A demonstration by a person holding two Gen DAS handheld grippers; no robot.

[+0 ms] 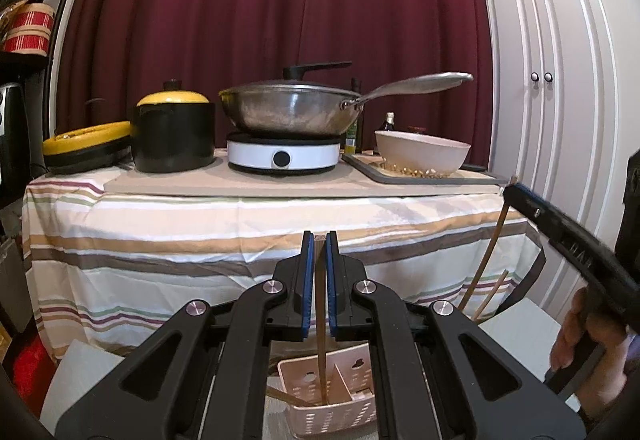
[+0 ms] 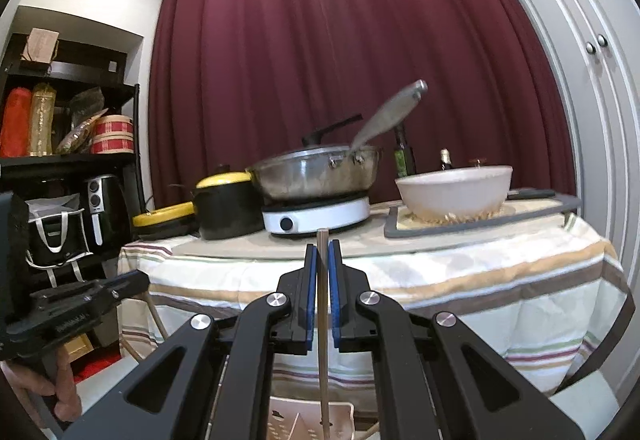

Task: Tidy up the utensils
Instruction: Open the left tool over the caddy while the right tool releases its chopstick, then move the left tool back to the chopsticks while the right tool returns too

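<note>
**Two chopsticks pinched upright above the utensil basket**

Nearest the left wrist camera, the left gripper (image 1: pixel 320 240) is seen with its blue fingers (image 1: pixel 306 288) clamped on a brown wooden chopstick (image 1: pixel 320 320), held close to upright near its top end. Its lower tip reaches down into a compartment of the pink perforated basket (image 1: pixel 336 400) directly below; whether it touches the bottom cannot be told. The right gripper (image 2: pixel 322 246) is likewise closed on a paler chopstick (image 2: pixel 323 360), its tip over the same basket (image 2: pixel 280 420).

Each stick is judged light, stiff and smooth (so liable to swivel or slip in a narrow pinch). A hold near the upper end, as here, leaves the long lower part free to be guided into a slot, though the tip may swing; a gentle release should suffice, since little weight is carried.

More sticks (image 1: pixel 486 260) are seen leaning at the right, below the tabletop edge.

Farther off, on the striped tabletop (image 1: pixel 240 207), a wok (image 1: pixel 292 111) on a white cooker (image 1: pixel 282 157) stands mid-way along, and a white bowl (image 1: pixel 422 155) toward the right edge.
</note>
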